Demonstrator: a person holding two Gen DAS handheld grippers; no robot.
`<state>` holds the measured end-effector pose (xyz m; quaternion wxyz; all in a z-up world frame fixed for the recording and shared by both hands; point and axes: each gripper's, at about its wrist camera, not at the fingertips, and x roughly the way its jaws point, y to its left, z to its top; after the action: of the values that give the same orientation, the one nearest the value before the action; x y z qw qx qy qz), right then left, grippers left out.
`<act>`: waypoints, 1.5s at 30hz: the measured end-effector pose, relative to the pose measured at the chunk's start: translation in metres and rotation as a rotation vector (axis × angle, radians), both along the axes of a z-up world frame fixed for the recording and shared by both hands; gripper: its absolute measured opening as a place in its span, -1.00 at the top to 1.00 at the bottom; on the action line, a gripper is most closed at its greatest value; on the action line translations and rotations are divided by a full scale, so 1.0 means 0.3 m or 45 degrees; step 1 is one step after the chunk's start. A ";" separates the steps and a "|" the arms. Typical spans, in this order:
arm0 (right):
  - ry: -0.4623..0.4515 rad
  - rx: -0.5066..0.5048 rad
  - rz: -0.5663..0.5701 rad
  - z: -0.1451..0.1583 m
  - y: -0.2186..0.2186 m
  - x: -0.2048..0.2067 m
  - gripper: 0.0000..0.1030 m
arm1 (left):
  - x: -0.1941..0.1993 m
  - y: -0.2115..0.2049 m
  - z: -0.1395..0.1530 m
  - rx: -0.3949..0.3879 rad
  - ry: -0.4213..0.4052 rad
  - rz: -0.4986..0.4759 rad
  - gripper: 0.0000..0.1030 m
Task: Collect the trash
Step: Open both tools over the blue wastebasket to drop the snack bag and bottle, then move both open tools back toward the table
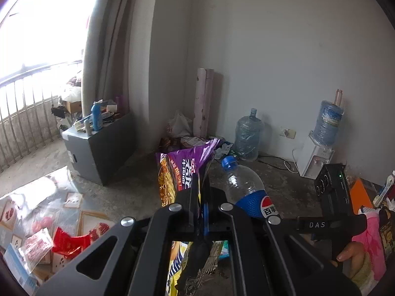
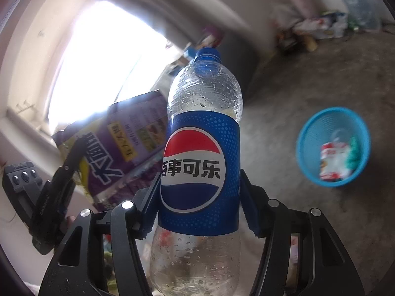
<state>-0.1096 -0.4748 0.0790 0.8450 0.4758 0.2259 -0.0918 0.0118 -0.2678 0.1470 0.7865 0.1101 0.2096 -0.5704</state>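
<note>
Daylight floods through a barred window (image 1: 37,37) on the far left, beside a grey curtain (image 1: 111,49). Plain white walls (image 1: 284,49) meet a bare concrete floor (image 1: 138,187). A dark cabinet (image 1: 103,148) stands near the curtain.

Lived-in home room – curtain (image 1: 108,49), water dispenser (image 1: 314,157), littered concrete floor (image 1: 138,187).

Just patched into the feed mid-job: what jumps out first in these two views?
An empty Pepsi bottle fills the right wrist view, clamped upright in the right gripper. Beside it, the left gripper pinches a purple snack bag. On the concrete floor to the right sits a blue basket already holding some wrappers.
</note>
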 end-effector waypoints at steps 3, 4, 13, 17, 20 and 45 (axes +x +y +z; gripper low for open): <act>0.090 -0.028 -0.153 -0.036 -0.072 -0.087 -0.08 | -0.015 -0.132 -0.035 0.017 0.009 -0.073 0.95; 0.119 -0.015 -0.195 -0.061 -0.098 -0.107 -0.08 | -0.014 -0.172 -0.055 0.027 0.019 -0.097 0.95; 0.305 0.261 -0.291 -0.354 -0.278 -0.070 -0.09 | 0.013 -0.581 -0.336 0.250 0.215 -0.281 0.94; 0.354 0.370 -0.282 -0.469 -0.386 -0.023 -0.11 | 0.031 -0.731 -0.460 0.340 0.264 -0.289 0.94; 0.394 0.430 -0.260 -0.564 -0.469 0.042 -0.18 | 0.034 -0.835 -0.566 0.433 0.281 -0.270 0.67; 0.560 0.044 -0.450 -0.442 -0.325 -0.030 -0.42 | 0.029 -0.470 -0.387 0.351 0.174 -0.087 -0.30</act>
<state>-0.1185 -0.5724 -0.0536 0.7383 0.4909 0.3191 -0.3348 0.0205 -0.4088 0.0309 0.7281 0.1850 0.3349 -0.5688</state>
